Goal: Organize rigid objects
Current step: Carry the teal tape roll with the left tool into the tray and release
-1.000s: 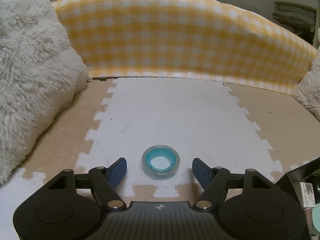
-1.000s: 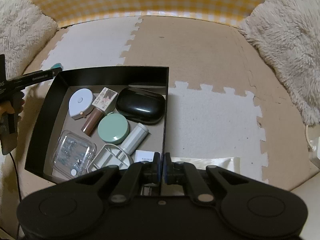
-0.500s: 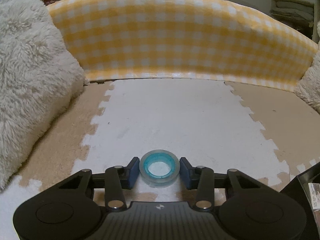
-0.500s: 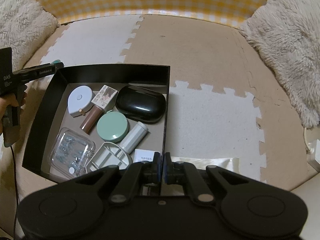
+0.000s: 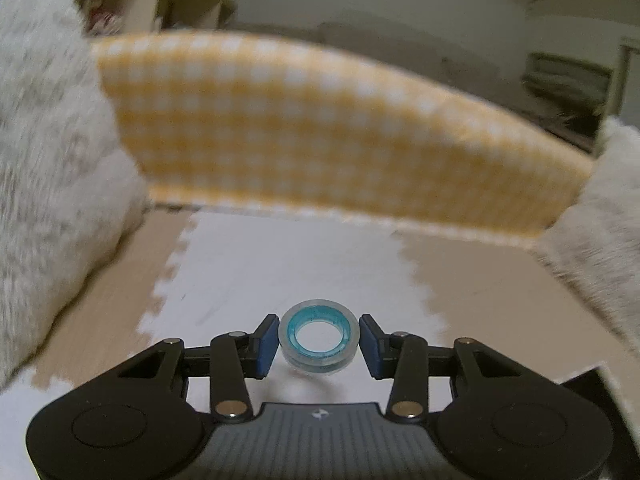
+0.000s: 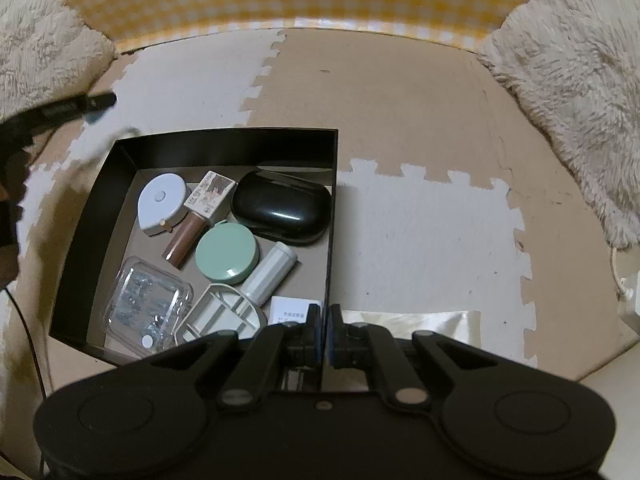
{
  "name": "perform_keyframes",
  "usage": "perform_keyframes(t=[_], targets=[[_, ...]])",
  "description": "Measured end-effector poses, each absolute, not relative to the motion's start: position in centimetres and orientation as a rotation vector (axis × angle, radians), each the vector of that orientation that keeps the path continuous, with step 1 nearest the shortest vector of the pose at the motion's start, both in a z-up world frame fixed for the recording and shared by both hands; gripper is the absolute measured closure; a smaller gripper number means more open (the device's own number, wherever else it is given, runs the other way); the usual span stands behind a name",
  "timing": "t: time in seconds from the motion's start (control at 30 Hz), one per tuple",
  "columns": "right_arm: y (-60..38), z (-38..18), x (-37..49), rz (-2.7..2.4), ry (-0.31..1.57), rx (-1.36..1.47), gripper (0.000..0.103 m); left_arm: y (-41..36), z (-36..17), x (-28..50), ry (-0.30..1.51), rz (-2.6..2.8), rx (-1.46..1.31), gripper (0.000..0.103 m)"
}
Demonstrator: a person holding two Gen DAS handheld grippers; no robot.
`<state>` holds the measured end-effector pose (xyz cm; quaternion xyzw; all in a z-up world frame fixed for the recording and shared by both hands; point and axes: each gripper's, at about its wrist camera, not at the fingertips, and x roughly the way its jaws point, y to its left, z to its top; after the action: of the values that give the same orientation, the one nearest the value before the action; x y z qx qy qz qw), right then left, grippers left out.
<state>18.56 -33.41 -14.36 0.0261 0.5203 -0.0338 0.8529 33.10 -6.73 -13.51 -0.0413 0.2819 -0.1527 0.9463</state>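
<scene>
Blue fingertips (image 5: 267,340) of the left gripper (image 5: 319,342) pinch the tape roll (image 5: 319,340) between them, clear of the white mat (image 5: 280,264).

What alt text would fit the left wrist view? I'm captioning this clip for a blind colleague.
The left gripper holds a clear tape roll with a teal core between its blue pads, lifted above the white foam mat. Behind stands a yellow-and-white checked cushion, with fluffy pale pillows at both sides; the picture is blurred.

The checked cloth (image 5: 320,128) and the fluffy cushion (image 5: 52,184) are motion-blurred — details unreadable.
</scene>
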Motion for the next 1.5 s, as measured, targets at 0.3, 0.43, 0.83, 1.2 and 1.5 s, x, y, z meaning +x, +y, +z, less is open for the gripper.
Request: perform_keyframes(t=[0.3, 0.43, 0.83, 1.2, 1.5], targets=[[-33.9, -14.3, 18.4, -0.060, 1.091, 0.097, 0.099, -12.5, -9.8, 28.1, 0.601, -0.518, 0.035, 0.059], [-34.0, -14.4, 18.4, -0.058, 1.092, 0.100, 0.099, -14.1, -10.9, 25.6, 0.658, -0.562, 0.117, 0.059], [-34.0, -14.4, 18.3, -0.059, 1.091, 0.101, 0.099, -16.8, -13.8, 21.7, 0.746, -0.614, 0.327, 0.059], [-34.0, -14.3, 18.3, -0.057, 1.093, 0.102, 0.099, -17.8, -15.7, 22.0, 0.772, -0.580, 0.453, 0.032], [-34.0, -14.4, 18.3, -0.055, 1.093, 0.103, 0.099, -18.3, -14.5, 21.4, 0.766, -0.611, 0.435, 0.008]])
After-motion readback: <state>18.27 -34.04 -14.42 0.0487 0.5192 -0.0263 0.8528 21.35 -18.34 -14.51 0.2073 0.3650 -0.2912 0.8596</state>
